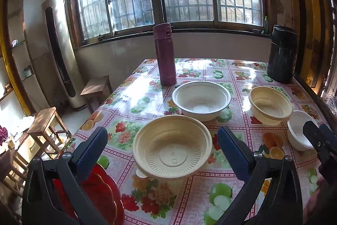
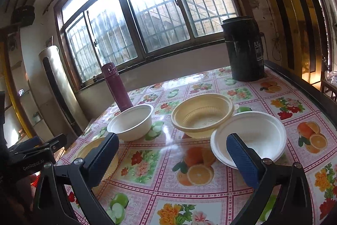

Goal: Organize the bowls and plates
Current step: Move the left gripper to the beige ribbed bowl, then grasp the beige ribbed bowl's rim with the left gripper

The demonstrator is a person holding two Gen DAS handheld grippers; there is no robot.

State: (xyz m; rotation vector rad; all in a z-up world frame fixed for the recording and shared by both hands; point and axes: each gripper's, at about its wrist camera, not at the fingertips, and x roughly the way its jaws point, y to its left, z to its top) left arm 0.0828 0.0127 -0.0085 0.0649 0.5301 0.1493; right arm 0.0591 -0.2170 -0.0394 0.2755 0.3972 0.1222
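glossy floral tablecloth (image 1: 189,193) under round ribbed beige bowl (image 1: 172,147).

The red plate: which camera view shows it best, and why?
The left wrist view. There the red plate lies at the table's near left edge, partly hidden behind the left gripper. The right wrist view shows only a red sliver at its lower left edge.

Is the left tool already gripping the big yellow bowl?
No. In the left wrist view the left tool is open, its fingers on either side of the big yellow bowl without touching it.
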